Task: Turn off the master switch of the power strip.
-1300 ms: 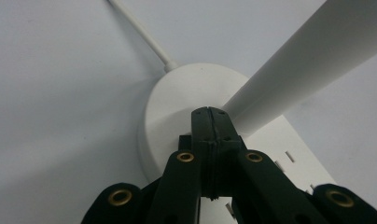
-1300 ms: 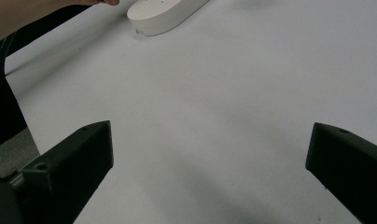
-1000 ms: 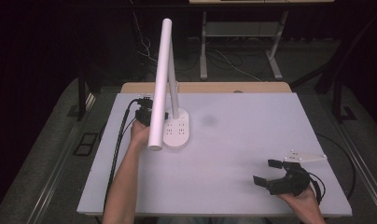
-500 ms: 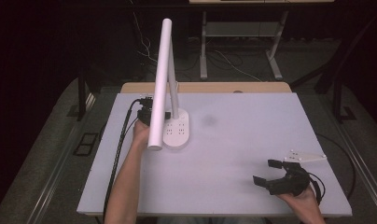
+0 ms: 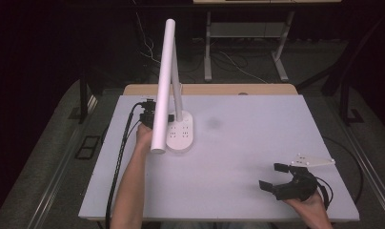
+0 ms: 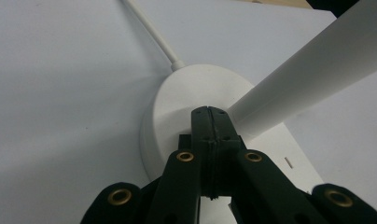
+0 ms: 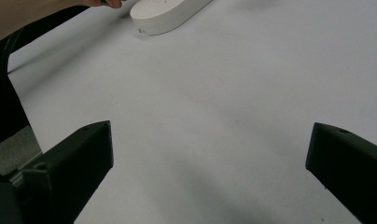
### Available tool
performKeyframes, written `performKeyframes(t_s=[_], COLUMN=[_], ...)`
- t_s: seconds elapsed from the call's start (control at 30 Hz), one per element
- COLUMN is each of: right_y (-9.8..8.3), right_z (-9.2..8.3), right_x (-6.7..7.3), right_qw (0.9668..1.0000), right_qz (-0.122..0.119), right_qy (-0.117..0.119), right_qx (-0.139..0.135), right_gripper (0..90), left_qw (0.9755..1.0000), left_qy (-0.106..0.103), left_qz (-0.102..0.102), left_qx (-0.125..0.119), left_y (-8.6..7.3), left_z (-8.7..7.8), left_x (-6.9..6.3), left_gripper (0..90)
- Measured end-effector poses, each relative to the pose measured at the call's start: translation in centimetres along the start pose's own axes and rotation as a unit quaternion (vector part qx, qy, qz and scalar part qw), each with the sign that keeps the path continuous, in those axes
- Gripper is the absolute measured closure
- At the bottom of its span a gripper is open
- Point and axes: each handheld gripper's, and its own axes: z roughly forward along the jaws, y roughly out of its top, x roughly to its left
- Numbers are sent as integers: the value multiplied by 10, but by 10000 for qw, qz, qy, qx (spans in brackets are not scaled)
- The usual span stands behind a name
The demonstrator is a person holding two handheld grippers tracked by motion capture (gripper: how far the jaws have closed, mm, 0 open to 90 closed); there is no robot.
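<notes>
my left gripper (image 6: 210,116) is closed tight, tips pressed on the white oval plastic lamp base (image 5: 180,133) near the table's far-left corner — likely working a switch. my right gripper (image 5: 282,177) idles wide open, empty, near the near-right corner — next, lift off cleanly.

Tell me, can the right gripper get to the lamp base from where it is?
Probably yes. The right gripper sits open near the table's front right, and bare tabletop lies between it and the lamp base. The left gripper, shut, is at the base's far-left side, so approach from the right.
</notes>
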Motion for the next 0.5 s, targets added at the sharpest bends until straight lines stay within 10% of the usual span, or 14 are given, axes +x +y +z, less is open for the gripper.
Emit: performKeyframes(t_s=[0.17,0.5], right_y=[0,0], right_z=[1,0], right_x=[-1,-2], right_qw=[10000,10000], right_qz=[-6,48], right_qy=[-18,-36], right_qx=[-16,-23], right_gripper=[0,0], left_qw=[9985,9978], left_qy=[367,359], left_qz=[384,343], left_qx=[-122,-436], left_y=[2,7], left_z=[-1,-25], left_x=[-9,-5], left_gripper=[900,900])
